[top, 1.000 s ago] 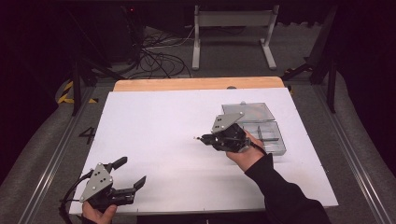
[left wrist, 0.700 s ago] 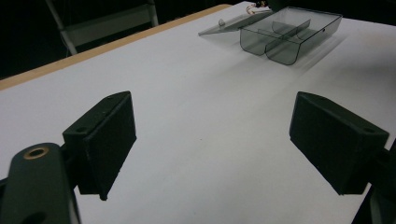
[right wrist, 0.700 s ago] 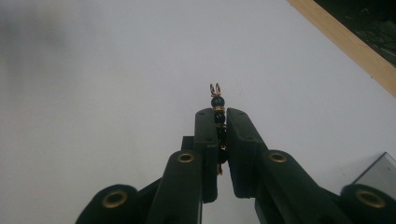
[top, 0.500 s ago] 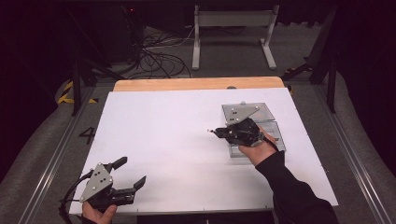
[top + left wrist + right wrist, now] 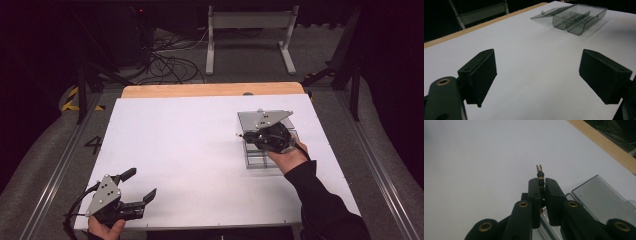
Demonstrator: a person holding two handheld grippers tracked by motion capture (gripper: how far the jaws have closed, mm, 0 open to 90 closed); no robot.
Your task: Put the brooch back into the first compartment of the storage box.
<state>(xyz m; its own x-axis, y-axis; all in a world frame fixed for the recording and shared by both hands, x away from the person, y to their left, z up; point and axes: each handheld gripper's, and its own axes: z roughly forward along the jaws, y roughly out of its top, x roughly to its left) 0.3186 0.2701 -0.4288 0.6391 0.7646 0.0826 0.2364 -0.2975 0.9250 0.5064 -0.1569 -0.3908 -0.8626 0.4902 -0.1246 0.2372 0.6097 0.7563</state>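
My right gripper (image 5: 244, 135) hovers over the clear compartment box (image 5: 256, 161) at the table's right side, with its tips pointing left. It is shut on a small beaded piece (image 5: 539, 174) of black beads and gold bits with a forked gold tip that sticks out past the jaws. In the right gripper view the right gripper (image 5: 541, 182) has the box's open lid (image 5: 600, 195) lying flat to its right. My left gripper (image 5: 142, 183) rests open at the table's near left corner, nothing between its pads (image 5: 482, 75). From there the box (image 5: 579, 18) stands far off.
White table sheet (image 5: 190, 145) with a wooden strip (image 5: 210, 90) along the far edge. Cables and a metal stand (image 5: 247, 30) are on the floor beyond. The person's sleeve (image 5: 325, 205) crosses the near right part of the table.
My right gripper has carried the beaded piece to the right, from the table's middle to over the box. The left gripper has stayed put.
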